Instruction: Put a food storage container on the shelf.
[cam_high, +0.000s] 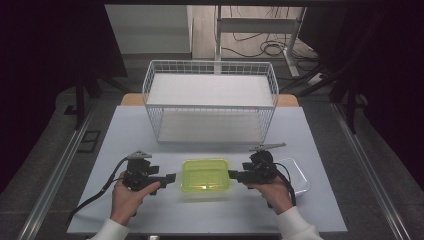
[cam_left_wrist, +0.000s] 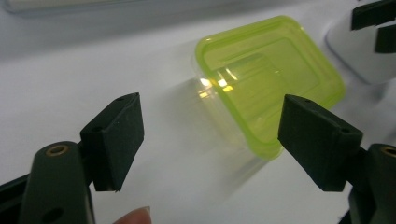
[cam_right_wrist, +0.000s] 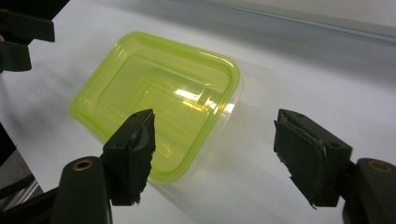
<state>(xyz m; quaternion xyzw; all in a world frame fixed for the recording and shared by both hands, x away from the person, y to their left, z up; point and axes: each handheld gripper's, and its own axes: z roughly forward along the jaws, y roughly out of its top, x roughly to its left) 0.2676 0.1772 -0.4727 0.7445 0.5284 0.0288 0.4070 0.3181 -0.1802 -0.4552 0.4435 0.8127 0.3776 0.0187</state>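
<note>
Your hands sit nearest you, the left gripper (cam_high: 172, 177) and right gripper (cam_high: 231, 174) both with fingers spread and grasping nothing, one at each short end of the green-lidded container (cam_high: 205, 175). It rests on the table (cam_high: 125, 130) between them, a white lid (cam_high: 296, 175) just right of it. Judge it light, thin, slick plastic that flexes: take the rim at both ends, gently. Beyond stands the wire basket (cam_high: 210, 102).

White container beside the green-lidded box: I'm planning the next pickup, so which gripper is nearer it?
Right. The right gripper sits just beside the white container; the left gripper is across the green-lidded box.
</note>
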